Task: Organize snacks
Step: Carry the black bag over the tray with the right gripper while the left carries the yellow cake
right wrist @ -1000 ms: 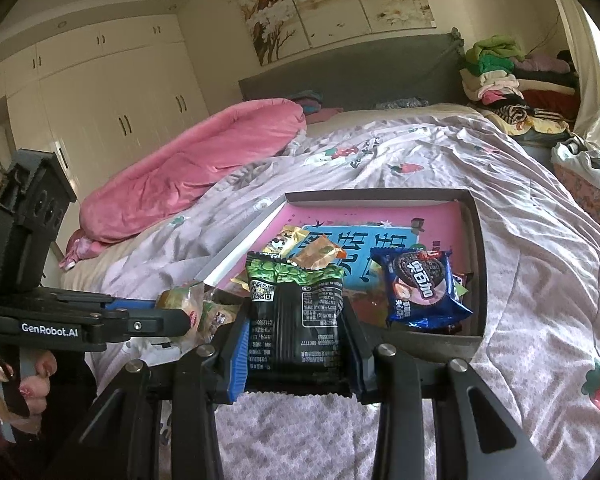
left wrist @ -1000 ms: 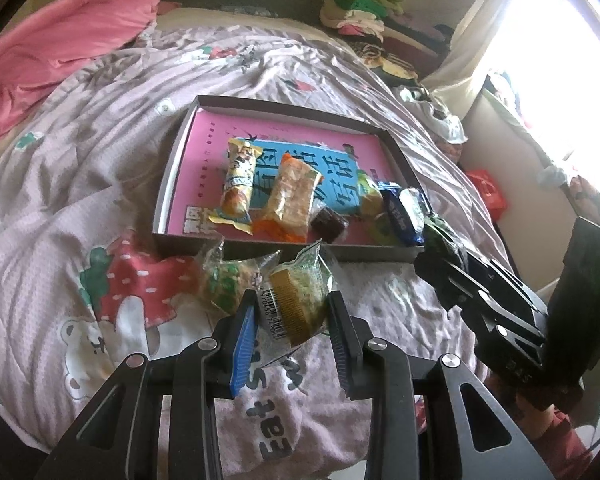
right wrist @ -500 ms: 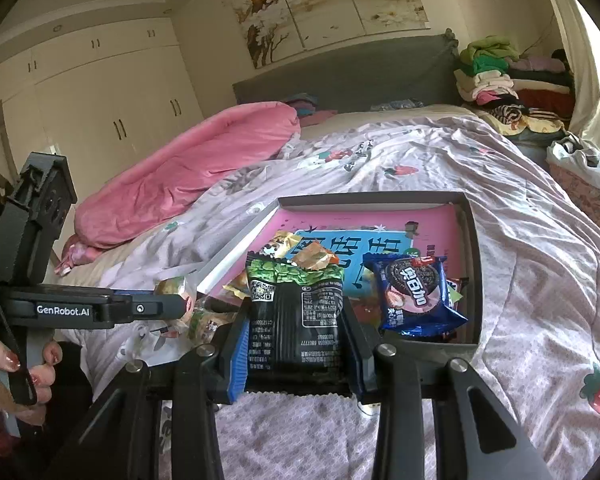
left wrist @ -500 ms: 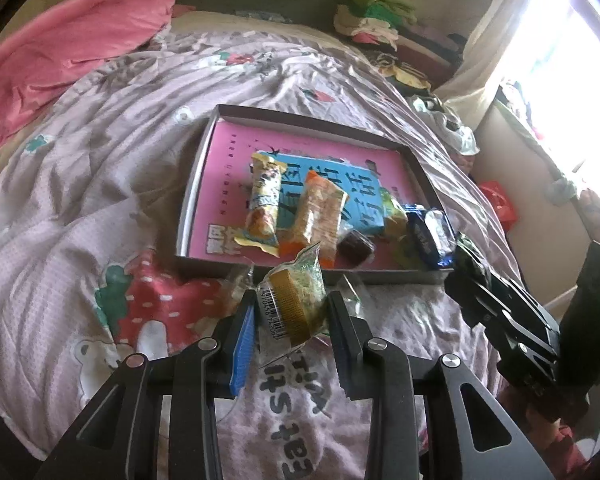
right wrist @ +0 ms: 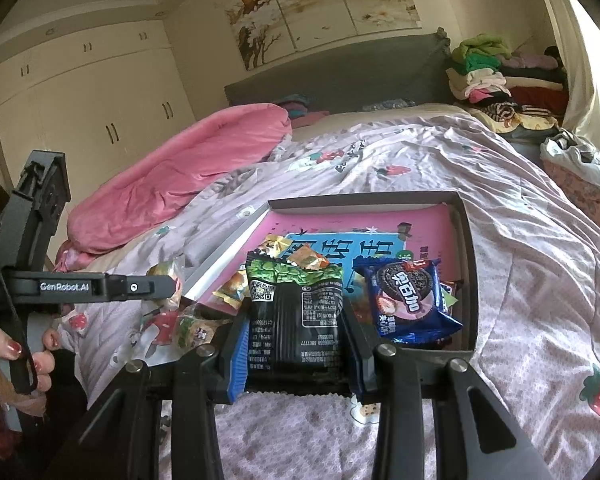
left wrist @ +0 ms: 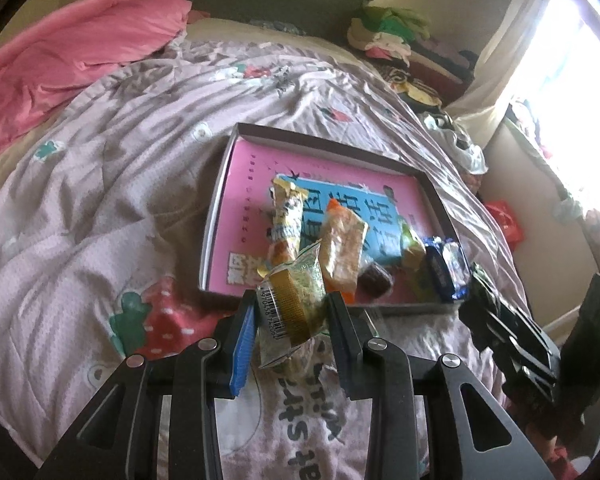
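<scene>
My left gripper [left wrist: 292,312] is shut on a clear-wrapped yellow cake snack [left wrist: 294,304], held above the bedspread just before the near rim of the shallow box tray [left wrist: 216,216]. On the tray's pink floor lie a long yellow packet [left wrist: 286,220], an orange packet [left wrist: 342,248], a small dark snack [left wrist: 376,280] and a blue cookie pack [left wrist: 446,268]. My right gripper [right wrist: 296,332] is shut on a black packet with green peas printed on top [right wrist: 296,316], at the tray's near edge [right wrist: 470,264]. The blue cookie pack [right wrist: 408,300] lies just right of it.
Another clear-wrapped green snack [right wrist: 192,328] lies on the lilac bedspread [left wrist: 80,240] outside the tray. A pink duvet [right wrist: 188,168] is bunched at the far left. Folded clothes [right wrist: 484,76] are stacked at the head of the bed. A person's hand [right wrist: 4,356] grips the left tool.
My left gripper has carried the wrapped cake closer to the tray's near rim, and the green snack beside it has dropped out of its view. The right gripper has stayed put.
</scene>
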Demonstrator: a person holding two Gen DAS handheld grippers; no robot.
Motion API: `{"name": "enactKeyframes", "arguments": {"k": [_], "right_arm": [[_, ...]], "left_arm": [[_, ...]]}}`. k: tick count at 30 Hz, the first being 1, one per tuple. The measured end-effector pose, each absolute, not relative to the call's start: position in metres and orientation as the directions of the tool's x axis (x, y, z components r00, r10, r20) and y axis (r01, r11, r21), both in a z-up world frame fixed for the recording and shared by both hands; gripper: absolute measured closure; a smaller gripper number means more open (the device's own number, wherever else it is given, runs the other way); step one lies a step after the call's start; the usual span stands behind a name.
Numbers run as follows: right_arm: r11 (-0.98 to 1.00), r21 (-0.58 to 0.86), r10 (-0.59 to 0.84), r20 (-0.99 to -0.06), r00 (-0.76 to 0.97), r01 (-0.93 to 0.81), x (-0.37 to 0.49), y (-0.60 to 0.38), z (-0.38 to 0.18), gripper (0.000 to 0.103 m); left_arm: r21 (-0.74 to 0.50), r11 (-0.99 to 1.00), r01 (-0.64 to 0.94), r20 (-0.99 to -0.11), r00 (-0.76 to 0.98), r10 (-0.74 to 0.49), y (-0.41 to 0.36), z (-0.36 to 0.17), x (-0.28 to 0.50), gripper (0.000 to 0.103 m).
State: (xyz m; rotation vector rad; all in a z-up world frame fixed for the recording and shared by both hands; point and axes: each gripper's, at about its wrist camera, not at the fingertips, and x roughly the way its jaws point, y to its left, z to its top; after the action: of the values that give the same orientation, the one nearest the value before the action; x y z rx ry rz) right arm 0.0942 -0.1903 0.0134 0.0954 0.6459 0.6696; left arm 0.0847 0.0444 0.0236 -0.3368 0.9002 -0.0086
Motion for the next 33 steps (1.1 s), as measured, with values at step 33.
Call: {"name": "enactKeyframes", "arguments": {"k": [33], "right_arm": [[0.785,0.269,0.605,-0.527,0.597,-0.558,0.118,-0.169,0.006,0.064]], "left_arm": [[-0.157,0.974,-0.161,-0.793,0.609,-0.028,0.050,-0.004,0.132,0.068]]}}
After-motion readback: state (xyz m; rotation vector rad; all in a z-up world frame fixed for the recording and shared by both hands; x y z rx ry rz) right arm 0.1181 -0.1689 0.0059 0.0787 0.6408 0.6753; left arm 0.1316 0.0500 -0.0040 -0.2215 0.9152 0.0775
